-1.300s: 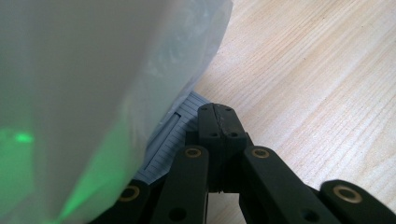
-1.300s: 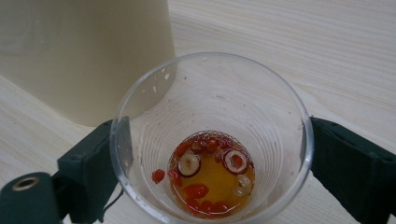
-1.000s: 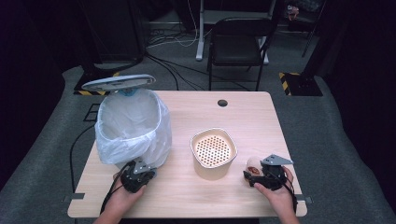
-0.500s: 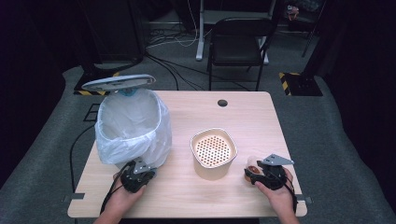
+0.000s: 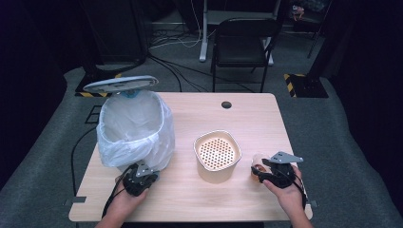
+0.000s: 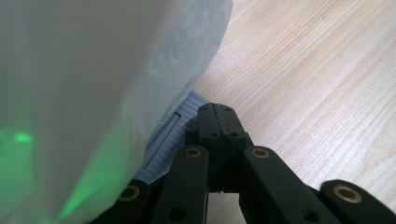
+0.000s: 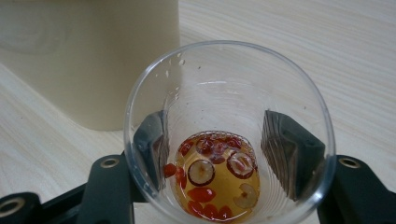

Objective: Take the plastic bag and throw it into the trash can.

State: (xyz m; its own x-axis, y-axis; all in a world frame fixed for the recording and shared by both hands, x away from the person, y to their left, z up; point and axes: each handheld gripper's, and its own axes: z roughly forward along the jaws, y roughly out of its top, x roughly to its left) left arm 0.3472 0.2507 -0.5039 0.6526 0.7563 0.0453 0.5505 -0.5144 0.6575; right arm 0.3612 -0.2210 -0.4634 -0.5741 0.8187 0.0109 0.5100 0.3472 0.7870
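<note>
Strainer bowl blocks between cup and bin

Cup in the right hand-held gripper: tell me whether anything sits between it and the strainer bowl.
Nothing visible does. The cup, with tea and red berries at its bottom, sits between the right hand-held gripper's closing jaws, right beside the strainer bowl; only bare table lies between them.

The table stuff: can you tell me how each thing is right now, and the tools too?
Bin: bag-lined, lid up.
Strainer pot: upright, nothing on the holes.
Clear cup: upright, a little amber drink with red berries and sliced fruit.
Left tool: shut, holding nothing, beside the bin's foot.
Right tool: just closing, pads against the cup's sides.
</note>
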